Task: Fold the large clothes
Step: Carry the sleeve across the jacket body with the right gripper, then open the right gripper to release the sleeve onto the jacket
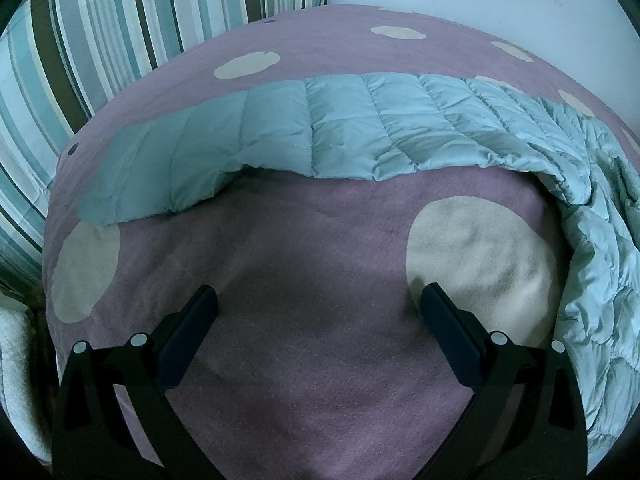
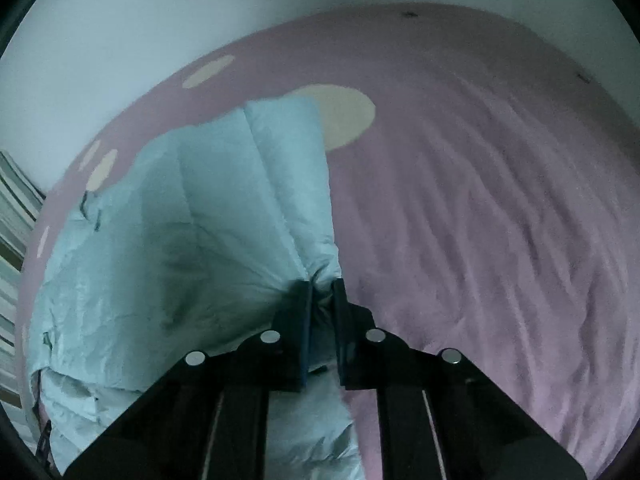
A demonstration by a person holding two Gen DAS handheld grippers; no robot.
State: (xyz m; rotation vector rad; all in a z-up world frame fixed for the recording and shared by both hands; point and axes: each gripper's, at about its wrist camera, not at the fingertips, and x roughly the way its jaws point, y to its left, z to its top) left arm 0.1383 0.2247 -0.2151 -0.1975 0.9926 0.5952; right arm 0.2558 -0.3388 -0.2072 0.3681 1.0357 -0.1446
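Left gripper (image 1: 318, 300) spread wide over bare blanket (image 1: 312, 360), holding nothing. Right gripper (image 2: 322, 286) clamped on jacket (image 2: 224, 208) hem, jacket sprawled across blanket toward far edge by wall (image 2: 140, 40).

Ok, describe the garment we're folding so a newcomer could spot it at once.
Start with the purple blanket with cream dots that covers the bed. Lying across it is a pale blue quilted puffer jacket, one part pinched in the right claw. Its stitched, puffy panels and sheen set it apart from the flat fuzzy blanket and the striped pillow behind.
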